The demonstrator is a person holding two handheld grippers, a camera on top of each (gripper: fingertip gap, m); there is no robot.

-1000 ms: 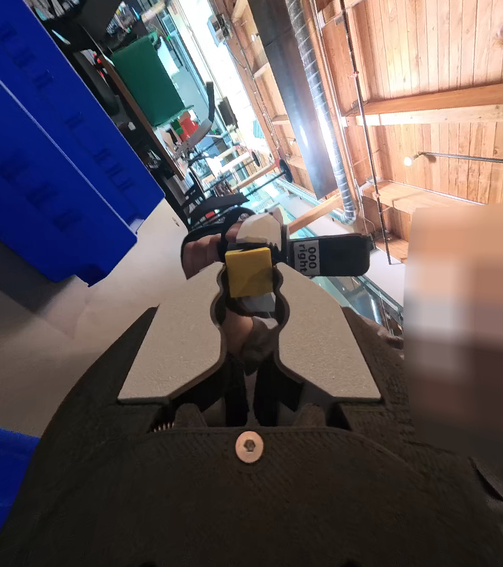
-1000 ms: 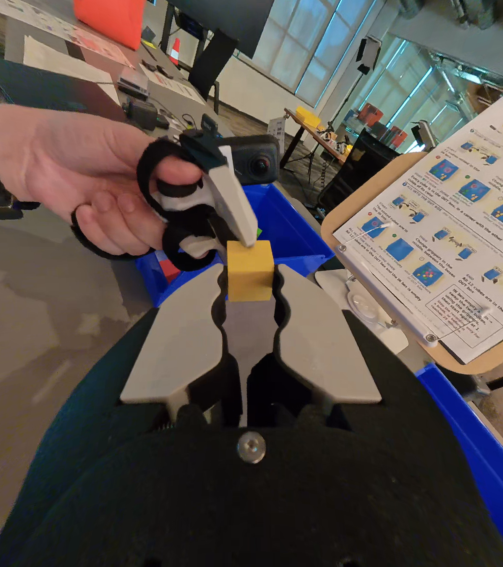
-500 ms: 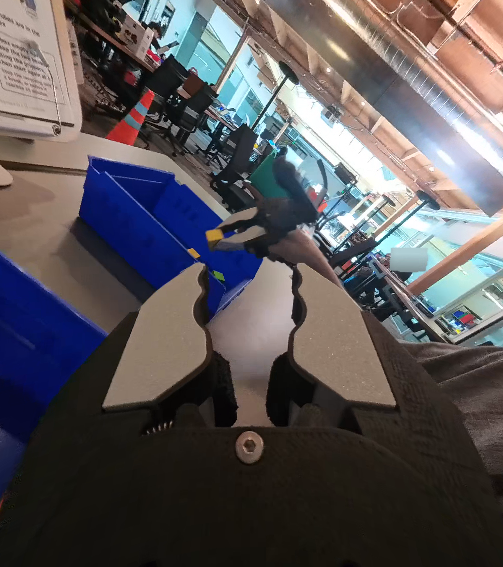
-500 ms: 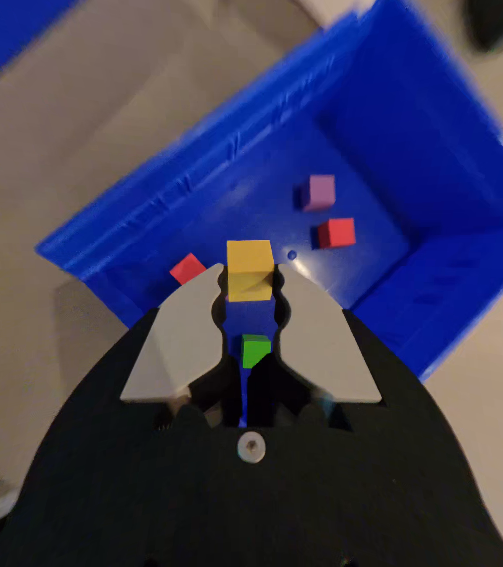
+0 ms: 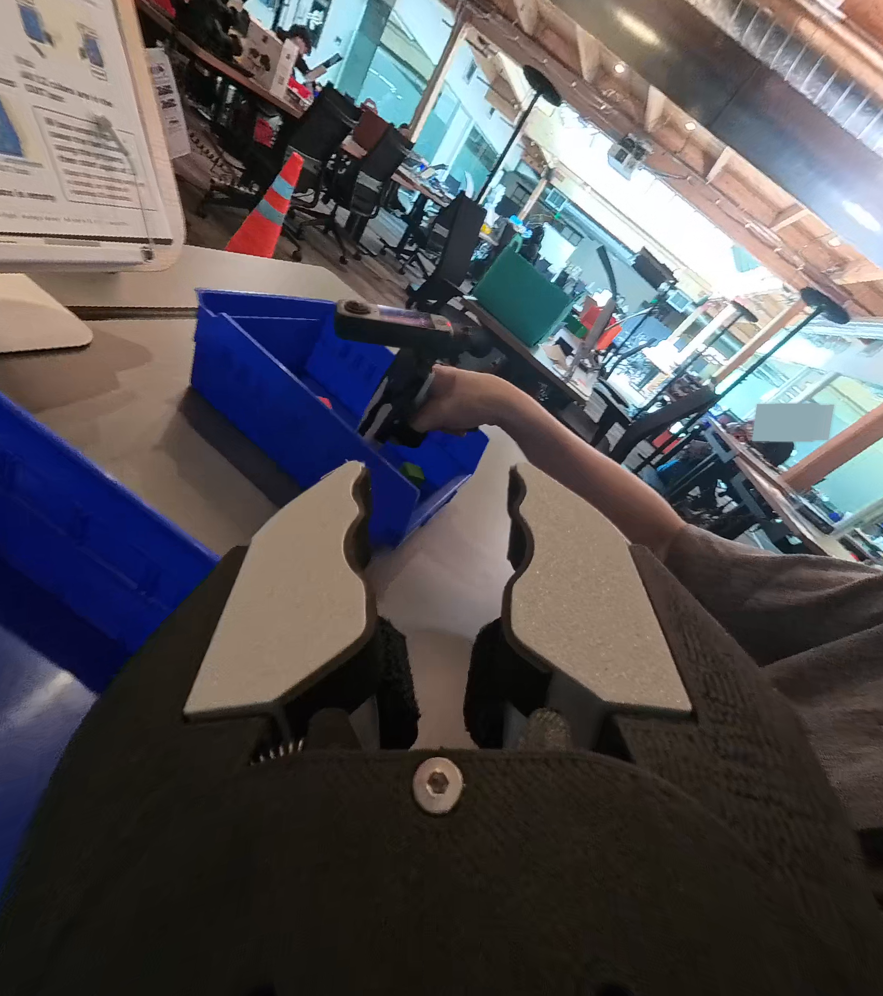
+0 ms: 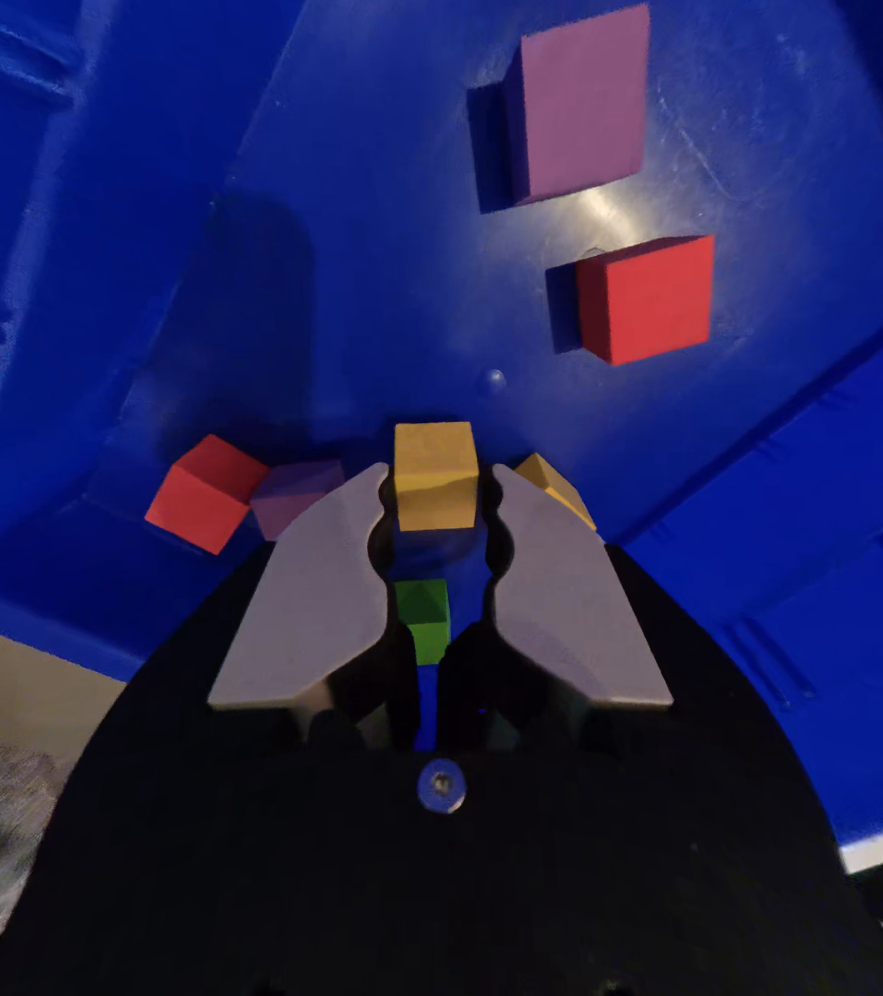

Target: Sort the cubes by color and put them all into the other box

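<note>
Surface: grey surface carrying blue plastic bins in an open workshop.
Left tongs: gaping wide, gripping nothing.
Right tongs: pinching a yellow wooden cube, seemingly just above the bin floor.

A printed instruction sheet bears blurred text; nothing else carries writing

Colors here: right gripper has grey fingers on a black body, yellow cube between them. Blue bin all around, green cube under the fingers, red cube and purple cube further ahead.
</note>
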